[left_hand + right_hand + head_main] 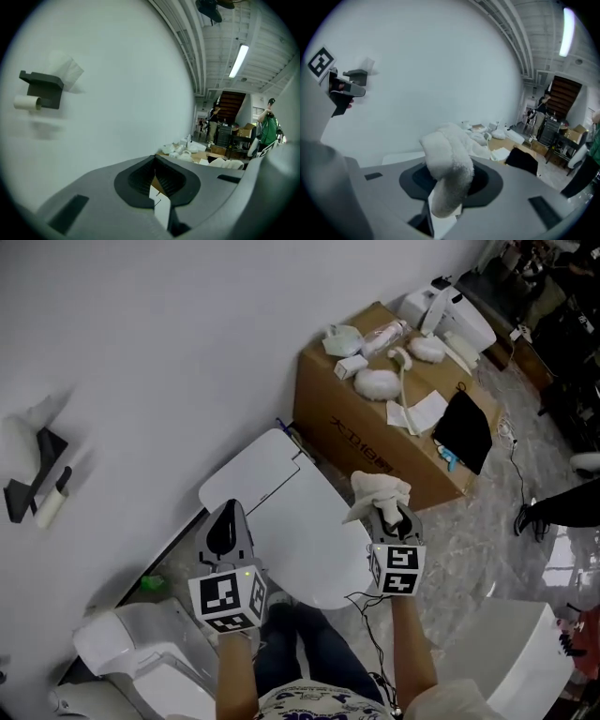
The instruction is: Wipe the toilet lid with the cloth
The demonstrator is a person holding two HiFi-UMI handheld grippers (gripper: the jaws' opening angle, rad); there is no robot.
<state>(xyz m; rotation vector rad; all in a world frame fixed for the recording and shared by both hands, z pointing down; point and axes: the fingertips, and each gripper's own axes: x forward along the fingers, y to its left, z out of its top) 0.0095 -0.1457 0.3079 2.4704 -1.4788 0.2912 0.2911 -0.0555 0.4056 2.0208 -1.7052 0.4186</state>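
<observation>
In the middle of the head view the closed white toilet lid point(314, 554) lies under both tools. The flat tank top point(248, 474) sits behind it against the white wall point(169, 352). Right of centre, the right tool point(390, 514) has its jaws clamped on a bunched white cloth point(380, 489), which stands up out of the tips. It hangs by the lid's right edge, and I cannot tell whether it touches the lid. Left of centre, the left tool point(225, 526) has its jaws closed tip to tip with nothing between them, at the lid's left side.

At the upper right a cardboard box point(375, 442) stands just beyond the toilet, with white odds and ends on top and a black panel point(464, 432) against its side. At the left edge a black holder point(33, 486) with a paper roll hangs on the wall. At the lower left another white toilet point(141, 643) stands close beside this one. The person's jeans point(300, 652) show at bottom centre.
</observation>
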